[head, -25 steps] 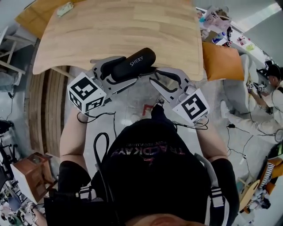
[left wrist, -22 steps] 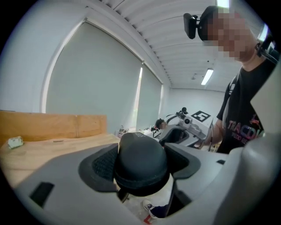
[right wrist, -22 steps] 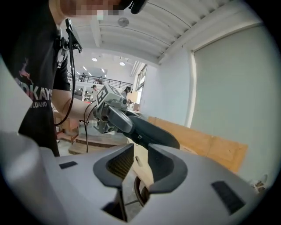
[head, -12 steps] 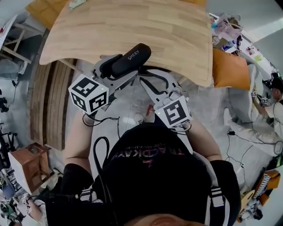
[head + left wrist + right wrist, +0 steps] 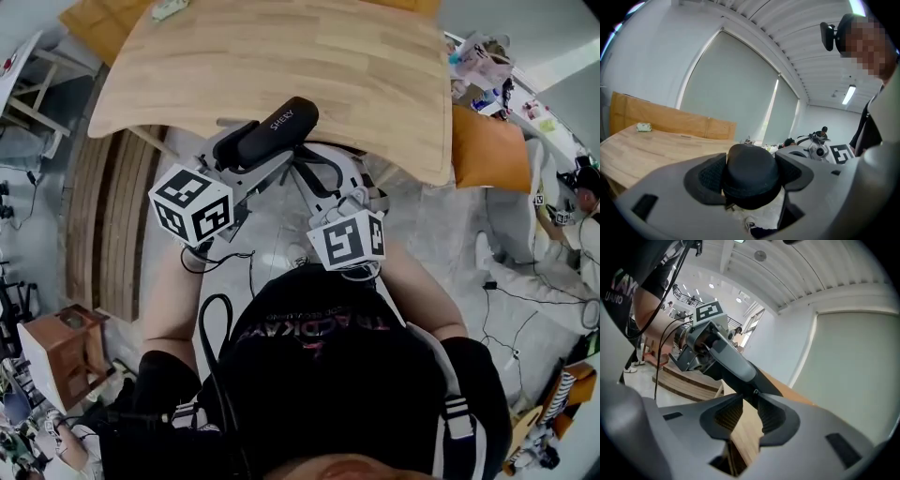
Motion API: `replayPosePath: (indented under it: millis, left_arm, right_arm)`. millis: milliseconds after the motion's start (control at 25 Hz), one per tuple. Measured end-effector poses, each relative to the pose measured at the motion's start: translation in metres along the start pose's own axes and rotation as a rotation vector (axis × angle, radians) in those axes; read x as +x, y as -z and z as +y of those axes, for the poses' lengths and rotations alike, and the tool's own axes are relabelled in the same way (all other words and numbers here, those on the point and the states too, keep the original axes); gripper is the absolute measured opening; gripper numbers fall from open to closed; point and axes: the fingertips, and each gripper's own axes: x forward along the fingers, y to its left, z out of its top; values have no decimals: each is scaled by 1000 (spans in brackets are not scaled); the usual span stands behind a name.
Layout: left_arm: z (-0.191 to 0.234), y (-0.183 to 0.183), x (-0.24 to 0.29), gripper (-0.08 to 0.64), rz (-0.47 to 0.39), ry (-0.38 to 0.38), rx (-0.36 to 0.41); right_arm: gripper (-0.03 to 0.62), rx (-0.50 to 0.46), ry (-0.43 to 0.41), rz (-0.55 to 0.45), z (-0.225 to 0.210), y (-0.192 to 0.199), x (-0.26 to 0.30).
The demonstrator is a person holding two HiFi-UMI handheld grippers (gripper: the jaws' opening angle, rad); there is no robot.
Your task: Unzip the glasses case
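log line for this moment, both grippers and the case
left gripper: shut on glasses case | right gripper: open, tips at case end, nothing gripped | case: held in air, zip state unclear

right gripper (image 5: 305,165) swung inward, nearer glasses case (image 5: 270,133)

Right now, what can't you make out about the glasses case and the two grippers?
- Whether the glasses case is unzipped at all: too small to tell in the head view.
- Whether the right gripper pinches anything: in its own view the case's edge meets the jaw tips, and contact is unclear.
- The case's length: the left gripper view shows only its rounded end, clamped in the left gripper.
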Motion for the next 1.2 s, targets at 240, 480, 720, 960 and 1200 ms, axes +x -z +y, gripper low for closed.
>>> replayPosePath:
  millis: [240,480,720,960,1200]
  left_arm:
    - [-1,6,-1,336,3,9,-25]
    - [-1,7,-3,336,-6,10,39]
    - [-7,3,-9,336,-59,18,146]
    - [-15,4,-18,335,-91,90,202]
    - [-25,4,-27,334,-122,152,230]
  right_arm:
    - [40,20,30,-4,-5,1,-2]
    - [20,102,-9,-15,-5,2,-7]
    - [20,199,-119,-52,-5,-2,-10]
    - [20,298,-198,-51,1,-6,-17]
    - [20,279,-191,-28,-7,-1,-26]
